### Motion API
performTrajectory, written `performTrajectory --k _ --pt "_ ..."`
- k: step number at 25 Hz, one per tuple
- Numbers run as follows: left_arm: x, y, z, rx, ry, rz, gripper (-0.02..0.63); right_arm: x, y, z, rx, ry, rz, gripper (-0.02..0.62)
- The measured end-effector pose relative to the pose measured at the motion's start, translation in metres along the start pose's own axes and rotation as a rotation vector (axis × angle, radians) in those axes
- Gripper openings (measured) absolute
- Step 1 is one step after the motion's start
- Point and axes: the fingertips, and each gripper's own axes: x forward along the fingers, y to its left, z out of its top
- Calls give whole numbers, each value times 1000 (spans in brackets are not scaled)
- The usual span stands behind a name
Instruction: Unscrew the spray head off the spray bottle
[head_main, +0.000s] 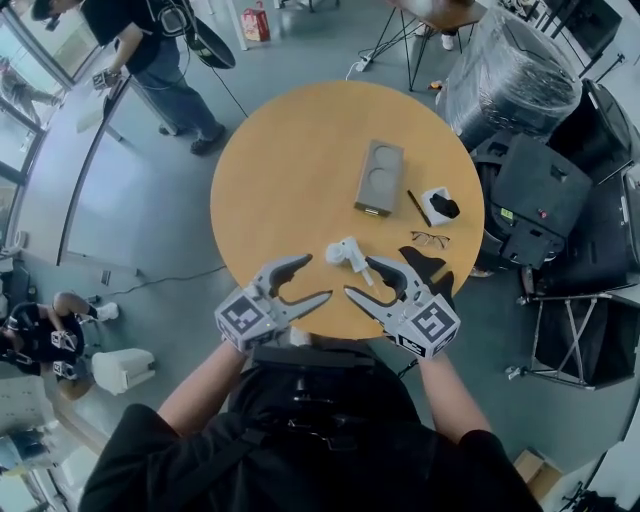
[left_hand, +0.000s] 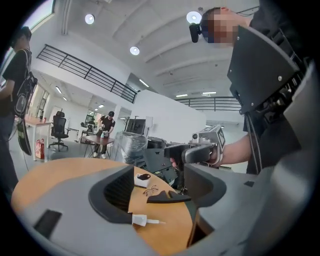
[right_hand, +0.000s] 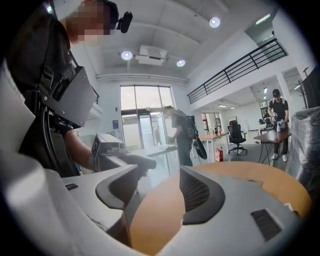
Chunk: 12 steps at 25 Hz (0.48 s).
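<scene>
Spray head lies loose on the round table, no bottle in sight, as we hold the left gripper and right gripper, jaws apart and empty, near it; a slow reach, we judge, avoids knocking it.

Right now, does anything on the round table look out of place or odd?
Yes. The white spray head lies on its side near the table's near edge, its thin tube sticking out, with no bottle attached. A pair of glasses lies loose nearby. Nothing looks spilled or broken.
</scene>
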Motion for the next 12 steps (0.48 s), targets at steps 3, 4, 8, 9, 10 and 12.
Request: performTrajectory --k 3,4,8,9,10,12 --pt "-7 -13 19 -25 -24 -28 309 -3 16 26 -13 -64 26 265" --pt "-9 -18 26 -27 -35 -41 295 -3 21 32 -15 -78 31 258" --pt "-13 -30 43 14 -51 -61 198 -1 32 46 -36 -105 40 223" --pt "-14 -30 46 23 -52 -58 168 -1 33 49 -41 -112 41 199" --pt "-14 -30 48 30 -52 -54 128 -2 33 52 -44 -120 40 182" --pt "-13 -32 50 48 -48 -44 69 -4 35 56 -48 -136 38 112"
